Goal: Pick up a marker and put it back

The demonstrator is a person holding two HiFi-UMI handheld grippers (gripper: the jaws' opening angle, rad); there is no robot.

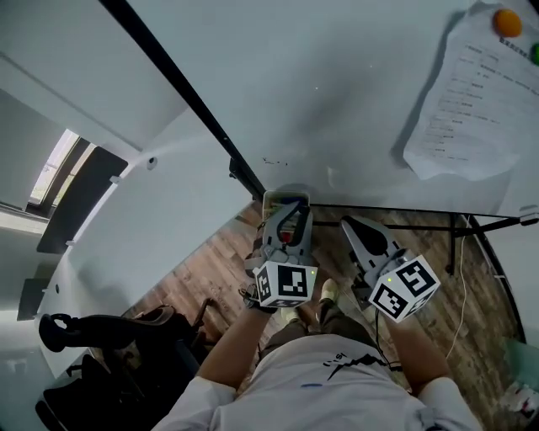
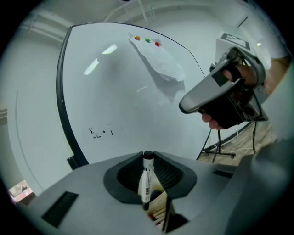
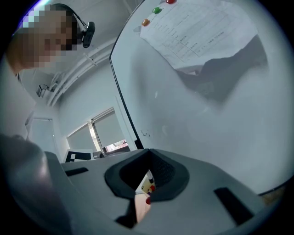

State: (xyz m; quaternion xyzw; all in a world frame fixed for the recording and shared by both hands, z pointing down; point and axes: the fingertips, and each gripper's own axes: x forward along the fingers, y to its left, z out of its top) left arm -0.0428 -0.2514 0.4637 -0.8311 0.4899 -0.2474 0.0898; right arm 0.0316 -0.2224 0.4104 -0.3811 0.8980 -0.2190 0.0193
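A white marker (image 2: 147,176) with a black cap stands upright between the jaws of my left gripper (image 2: 148,183), which is shut on it. Just below it, through the gap, a holder (image 2: 158,206) shows with blue and red markers. In the head view my left gripper (image 1: 288,220) reaches to that pale holder (image 1: 286,199) at the whiteboard's lower edge. My right gripper (image 1: 360,231) hangs beside it to the right, jaws together and holding nothing. In the right gripper view only a narrow slit shows between the right gripper's (image 3: 144,188) jaws.
The whiteboard (image 1: 337,84) fills the space ahead, with a paper sheet (image 1: 480,101) pinned by an orange magnet (image 1: 508,23) at the upper right. Its stand's black legs (image 1: 472,226) cross the wooden floor. A dark chair (image 1: 109,353) stands at the lower left.
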